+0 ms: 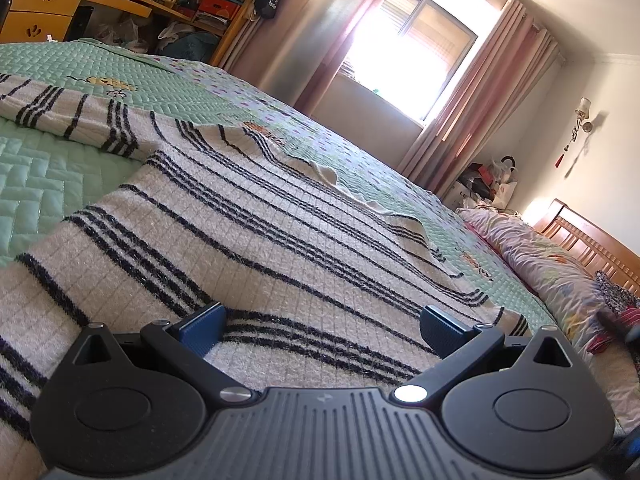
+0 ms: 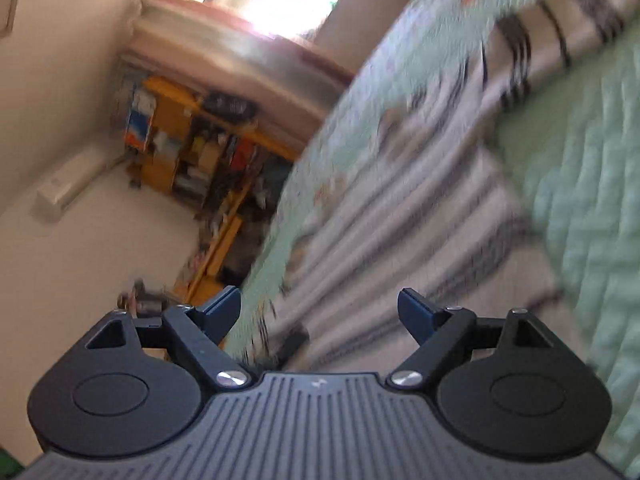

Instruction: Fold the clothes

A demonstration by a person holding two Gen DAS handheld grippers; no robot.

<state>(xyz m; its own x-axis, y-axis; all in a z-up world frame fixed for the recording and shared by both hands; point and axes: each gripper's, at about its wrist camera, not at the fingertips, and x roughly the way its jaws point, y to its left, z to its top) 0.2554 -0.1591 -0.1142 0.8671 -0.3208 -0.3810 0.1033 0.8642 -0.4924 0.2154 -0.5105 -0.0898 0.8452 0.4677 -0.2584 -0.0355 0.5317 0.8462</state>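
The left gripper [image 1: 322,330] is seen with jaws spread wide and nothing between the pads; it sits low over the sweater [image 1: 248,220], whose near hem lies directly under and in front of it. The right gripper [image 2: 320,316] is likewise released, jaws apart and empty, and is seen tilted over the sweater's edge where knit meets quilt [image 2: 580,184], though that view is blurred. From the left gripper, the sweater's body is laid flat and runs away up the bed, its stripes crossing the line of sight; the long axis is judged to lead from the near hem toward the far collar. Beyond the body, one sleeve [image 1: 68,112] is stretched out to the left on the quilt. The left gripper is judged nearer the hem, so any fold would likely start there. Farther off stands the window [image 1: 412,52].
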